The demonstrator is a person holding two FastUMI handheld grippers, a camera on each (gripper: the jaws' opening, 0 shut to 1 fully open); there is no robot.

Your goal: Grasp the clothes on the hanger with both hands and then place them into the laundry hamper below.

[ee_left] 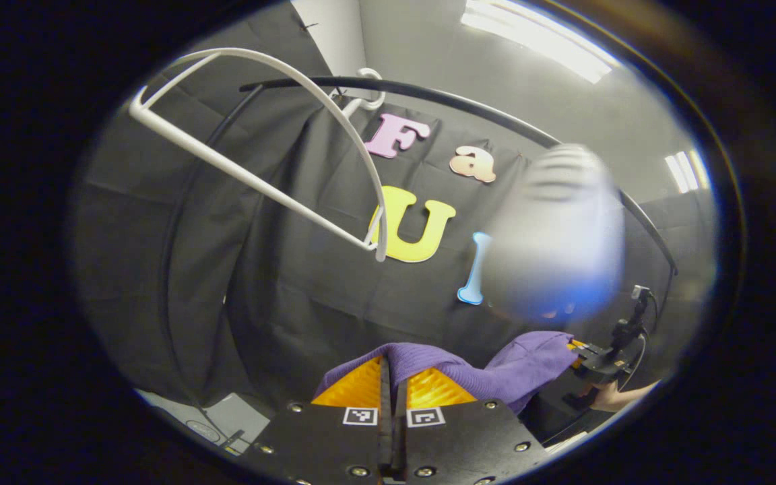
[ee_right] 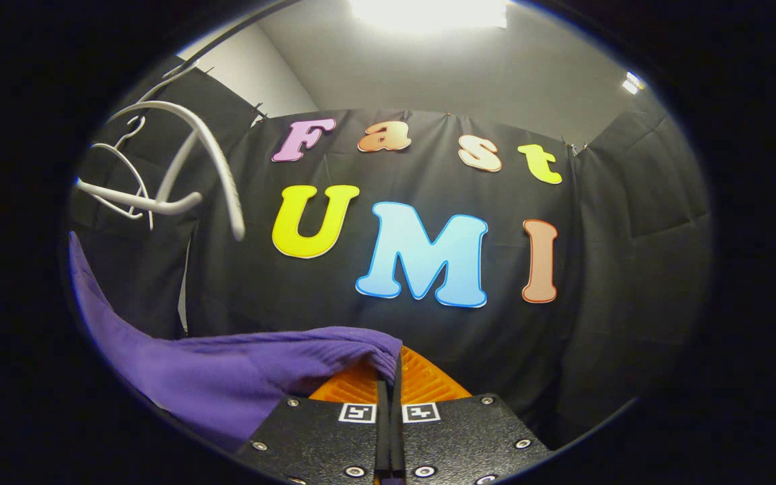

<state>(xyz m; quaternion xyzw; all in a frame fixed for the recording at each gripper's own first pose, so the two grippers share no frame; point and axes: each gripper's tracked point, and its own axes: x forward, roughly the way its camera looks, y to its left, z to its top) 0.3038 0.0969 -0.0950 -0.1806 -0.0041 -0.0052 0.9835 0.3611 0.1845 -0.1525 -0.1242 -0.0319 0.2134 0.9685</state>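
Left gripper: jaws closed on purple garment, cloth pinched between both fingers. Right gripper: likewise clamped on the same garment, fabric sagging off to its left. Garment slung between the two, clear of white hanger.

Risks, as judged: thin edge holds, so slippage if tension is uneven; sagging middle may snag the hamper rim on lowering. Hamper position unconfirmed.

Count: two grippers, one garment; two hangers apparent in right gripper view; one black rail.
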